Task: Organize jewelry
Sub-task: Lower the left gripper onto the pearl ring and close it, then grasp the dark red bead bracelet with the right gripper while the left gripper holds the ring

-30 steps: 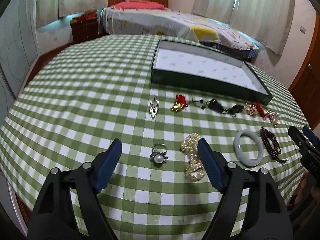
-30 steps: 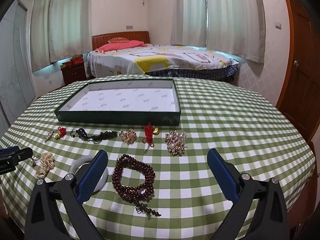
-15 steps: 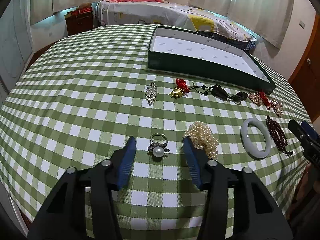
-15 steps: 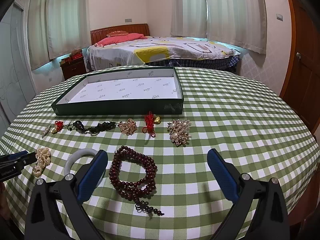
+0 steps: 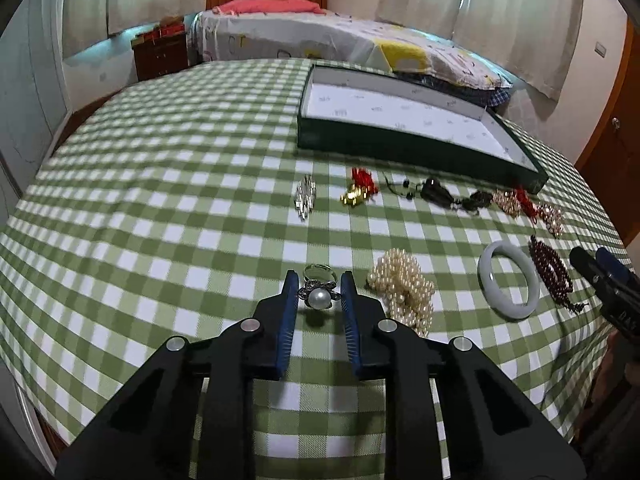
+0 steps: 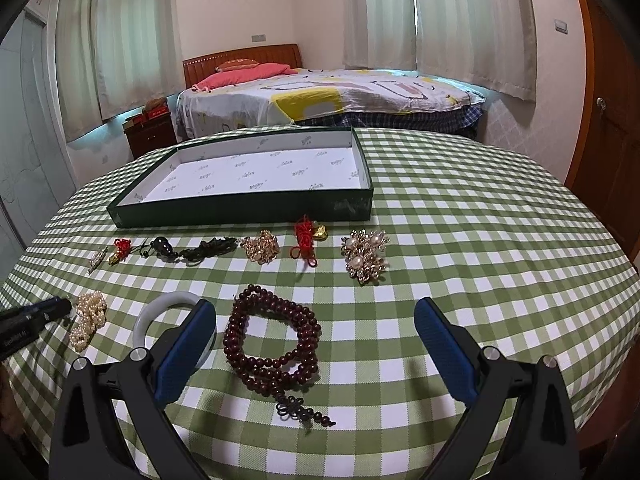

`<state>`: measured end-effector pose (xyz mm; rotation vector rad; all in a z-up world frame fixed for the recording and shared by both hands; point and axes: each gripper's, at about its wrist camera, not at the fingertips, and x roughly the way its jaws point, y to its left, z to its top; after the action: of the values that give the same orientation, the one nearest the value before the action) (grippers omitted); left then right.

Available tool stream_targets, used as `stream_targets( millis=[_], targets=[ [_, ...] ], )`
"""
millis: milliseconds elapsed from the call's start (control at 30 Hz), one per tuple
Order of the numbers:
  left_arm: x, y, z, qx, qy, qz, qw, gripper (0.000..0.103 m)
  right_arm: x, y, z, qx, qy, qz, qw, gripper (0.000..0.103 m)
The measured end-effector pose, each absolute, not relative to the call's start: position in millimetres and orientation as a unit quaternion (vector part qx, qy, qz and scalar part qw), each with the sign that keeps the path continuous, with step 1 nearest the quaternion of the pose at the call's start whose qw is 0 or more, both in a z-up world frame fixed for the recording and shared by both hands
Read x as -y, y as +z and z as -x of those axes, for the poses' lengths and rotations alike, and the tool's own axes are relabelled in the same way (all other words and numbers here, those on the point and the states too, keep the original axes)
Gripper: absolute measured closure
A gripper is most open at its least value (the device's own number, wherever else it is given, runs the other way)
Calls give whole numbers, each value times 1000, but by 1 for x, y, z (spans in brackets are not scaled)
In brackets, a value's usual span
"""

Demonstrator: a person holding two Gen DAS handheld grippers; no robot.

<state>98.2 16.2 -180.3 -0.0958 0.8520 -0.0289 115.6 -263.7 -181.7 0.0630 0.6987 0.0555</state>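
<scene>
A pearl ring (image 5: 318, 295) lies on the green checked tablecloth between the blue pads of my left gripper (image 5: 319, 285), whose jaws have closed to the ring's sides. A pearl bracelet (image 5: 404, 289) lies just right of it. My right gripper (image 6: 316, 316) is open and empty, hovering over a dark red bead bracelet (image 6: 269, 340). A white jade bangle (image 6: 160, 314) lies partly behind its left finger. The green tray with white lining (image 6: 240, 210) stands at the back, empty.
A row of small pieces lies in front of the tray: a silver brooch (image 5: 305, 196), a red-and-gold charm (image 5: 360, 190), a black cord pendant (image 5: 436, 192), a gold cluster (image 6: 261, 246), a red knot charm (image 6: 305, 238), a pearl brooch (image 6: 365, 254). A bed stands behind the table.
My left gripper has moved forward and down onto the pearl ring and its jaws have closed from wide open to the ring's sides. The right gripper has drifted slightly.
</scene>
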Motion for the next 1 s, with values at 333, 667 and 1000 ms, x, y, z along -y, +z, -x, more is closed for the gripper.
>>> stream_targets(
  millis=[333, 667, 1000],
  targets=[
    [-19, -177, -102, -410, -12, 48, 911, 82, 257, -199, -128, -381, 42, -28, 923, 7],
    [-18, -178, -105, -412, -15, 51, 909, 82, 248, -205, -130, -391, 47, -1, 919, 43],
    [-17, -174, -108, -406, -17, 55, 912, 82, 250, -203, -128, -386, 80, -14, 919, 85]
  ],
)
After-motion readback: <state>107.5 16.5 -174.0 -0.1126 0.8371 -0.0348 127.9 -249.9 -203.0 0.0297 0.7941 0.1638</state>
